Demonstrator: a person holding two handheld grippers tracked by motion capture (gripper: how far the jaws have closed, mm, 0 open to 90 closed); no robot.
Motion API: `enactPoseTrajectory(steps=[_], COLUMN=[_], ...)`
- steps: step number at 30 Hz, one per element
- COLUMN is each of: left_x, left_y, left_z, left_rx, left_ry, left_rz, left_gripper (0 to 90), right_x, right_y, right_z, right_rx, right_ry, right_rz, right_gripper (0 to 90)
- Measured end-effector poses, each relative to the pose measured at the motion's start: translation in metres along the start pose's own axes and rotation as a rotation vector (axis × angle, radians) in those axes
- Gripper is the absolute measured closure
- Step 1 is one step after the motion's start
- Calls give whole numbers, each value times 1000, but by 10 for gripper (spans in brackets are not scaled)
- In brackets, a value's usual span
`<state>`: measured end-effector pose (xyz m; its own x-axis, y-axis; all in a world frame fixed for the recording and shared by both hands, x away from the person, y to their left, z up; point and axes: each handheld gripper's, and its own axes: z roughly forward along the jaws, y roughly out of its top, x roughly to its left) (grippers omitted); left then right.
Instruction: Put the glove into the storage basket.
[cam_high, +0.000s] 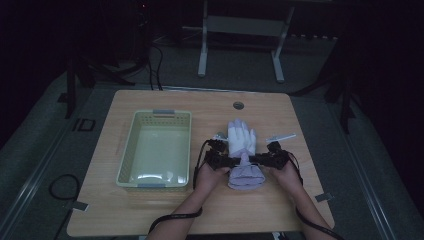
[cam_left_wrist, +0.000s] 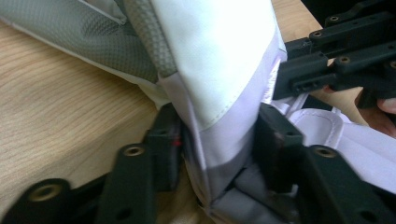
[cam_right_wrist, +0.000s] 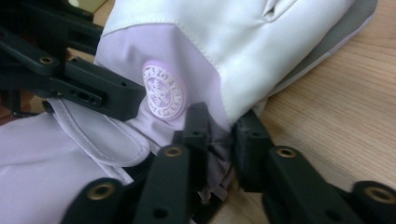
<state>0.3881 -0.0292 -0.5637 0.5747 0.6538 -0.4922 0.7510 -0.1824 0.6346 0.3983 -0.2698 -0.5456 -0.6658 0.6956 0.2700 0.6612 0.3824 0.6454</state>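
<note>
A white and lavender glove (cam_high: 241, 139) lies flat on the wooden table, fingers pointing away from me and cuff toward me. My left gripper (cam_high: 231, 161) pinches the wrist of the glove (cam_left_wrist: 219, 56) from its left side, pads pressed into the bunched lavender fabric (cam_left_wrist: 219, 140). From the other side my right gripper (cam_high: 254, 160) squeezes a fold of the same wrist (cam_right_wrist: 219, 130), just below a round embossed badge (cam_right_wrist: 163, 91) on the glove (cam_right_wrist: 233, 42). The two grippers face each other across the cuff, almost touching.
A pale green plastic basket (cam_high: 131, 145) stands with nothing in it on the left half of the table. A round cable hole (cam_high: 238, 105) sits near the table's far edge. Beyond the table stands a white desk frame (cam_high: 202, 50).
</note>
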Motion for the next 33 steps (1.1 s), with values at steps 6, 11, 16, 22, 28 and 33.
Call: enactPoseTrajectory(steps=[6, 11, 16, 22, 28, 33], left_x=[-11, -26, -37, -47, -52, -55], left_y=[7, 13, 20, 29, 42, 54], left_z=[-5, -13, -23, -41, -63, -83], left_rx=[24, 24, 15, 9, 22, 21], left_ry=[20, 53, 66, 76, 77, 94], left_rz=[36, 87, 116, 139, 157, 179], left_gripper=[671, 676, 685, 691, 693, 694], right_x=[8, 13, 20, 31, 43, 54], right_y=[0, 3, 9, 18, 32, 47], right_z=[-8, -18, -31, -45, -55, -62], right_rx=[-26, -35, -72, -104, -121, -150], right_ry=[-31, -47, -54, -57, -54, -44], right_rz=[-11, -28, -42, -65, -86, -103], right_gripper=[817, 820, 824, 824, 824, 824])
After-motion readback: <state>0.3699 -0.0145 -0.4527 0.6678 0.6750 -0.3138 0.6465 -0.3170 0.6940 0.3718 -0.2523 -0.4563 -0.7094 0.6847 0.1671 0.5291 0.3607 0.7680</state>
